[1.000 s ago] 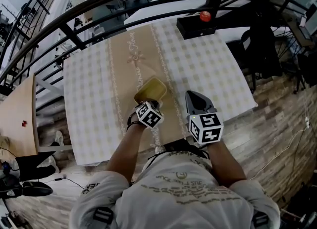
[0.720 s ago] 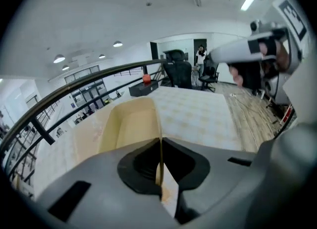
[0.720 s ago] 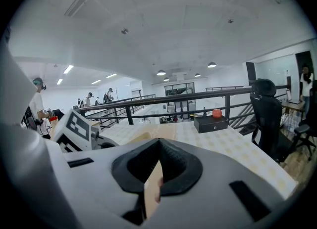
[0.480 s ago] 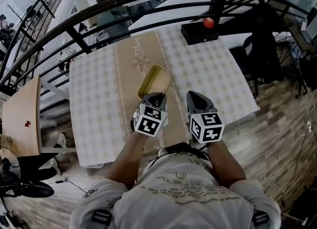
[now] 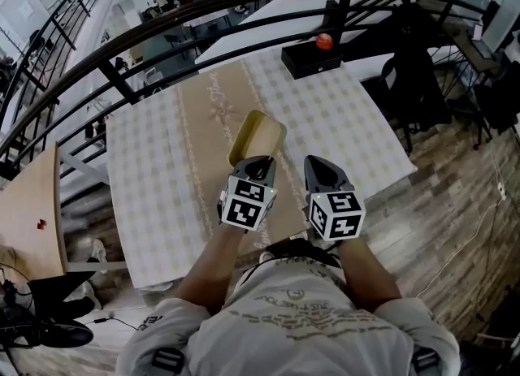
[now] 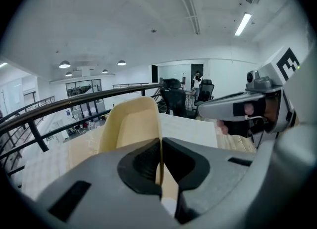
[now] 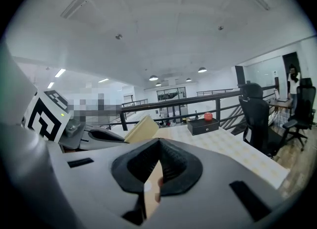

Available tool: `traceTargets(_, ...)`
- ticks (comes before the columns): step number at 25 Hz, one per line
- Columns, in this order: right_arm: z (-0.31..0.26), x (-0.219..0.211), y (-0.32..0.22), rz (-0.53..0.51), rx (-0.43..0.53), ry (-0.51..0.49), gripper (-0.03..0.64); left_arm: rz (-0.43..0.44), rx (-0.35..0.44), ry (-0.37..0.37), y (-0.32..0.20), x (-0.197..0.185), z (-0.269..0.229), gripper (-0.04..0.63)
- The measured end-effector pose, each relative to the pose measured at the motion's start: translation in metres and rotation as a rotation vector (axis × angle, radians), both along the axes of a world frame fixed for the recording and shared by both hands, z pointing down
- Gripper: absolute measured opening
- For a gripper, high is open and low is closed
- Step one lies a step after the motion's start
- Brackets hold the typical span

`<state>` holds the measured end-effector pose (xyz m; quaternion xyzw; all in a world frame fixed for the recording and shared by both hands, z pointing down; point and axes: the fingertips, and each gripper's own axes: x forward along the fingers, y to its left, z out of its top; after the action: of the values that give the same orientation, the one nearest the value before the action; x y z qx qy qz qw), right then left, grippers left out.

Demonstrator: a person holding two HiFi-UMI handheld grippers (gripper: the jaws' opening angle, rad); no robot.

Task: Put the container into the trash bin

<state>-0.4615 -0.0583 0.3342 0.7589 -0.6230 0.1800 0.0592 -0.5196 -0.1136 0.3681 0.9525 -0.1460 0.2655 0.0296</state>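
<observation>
A shallow pale-yellow container (image 5: pixel 258 133) hangs above the checked tablecloth, tilted with its far end up. My left gripper (image 5: pixel 257 163) is shut on its near rim. In the left gripper view the rim (image 6: pixel 159 149) runs edge-on between the pressed jaws and the container (image 6: pixel 130 126) rises ahead. My right gripper (image 5: pixel 322 168) hovers just right of it, jaws together with nothing in them. The right gripper view shows its closed jaws (image 7: pixel 158 149), with the container (image 7: pixel 141 128) and the left gripper (image 7: pixel 106 135) at the left. No trash bin is in view.
The table (image 5: pixel 154 163) has a beige runner down its middle. A black box (image 5: pixel 309 58) with a red apple (image 5: pixel 324 41) stands at its far right edge. A black railing (image 5: pixel 122 49) curves behind, office chairs (image 5: pixel 414 74) stand at the right, and a wooden side table (image 5: pixel 24 204) at the left.
The left gripper has risen with the container, lifting it off the cloth and tilting its far end upward. The right gripper has barely shifted.
</observation>
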Motion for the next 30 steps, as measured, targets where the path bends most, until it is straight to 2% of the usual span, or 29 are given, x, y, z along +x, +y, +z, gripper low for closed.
traceTargets(6, 0.005, 0.013, 0.045, 0.147, -0.004, 0.004, -0.011, 0.159, -0.027, -0.007, 0.045, 0.026, 0.014, 0.018)
traceTargets(16, -0.001, 0.071, 0.137, 0.401, 0.024, -0.004, -0.011, 0.395, -0.013, -0.004, 0.125, 0.092, 0.006, 0.017)
traceTargets(21, 0.001, 0.104, 0.182, 0.457, 0.033, -0.004, -0.011, 0.451, -0.003, -0.001, 0.169, 0.128, 0.007, 0.017)
traceTargets(30, -0.014, 0.179, 0.253, 0.505, 0.052, 0.008, -0.011, 0.482, 0.004, -0.014, 0.234, 0.199, 0.003, 0.018)
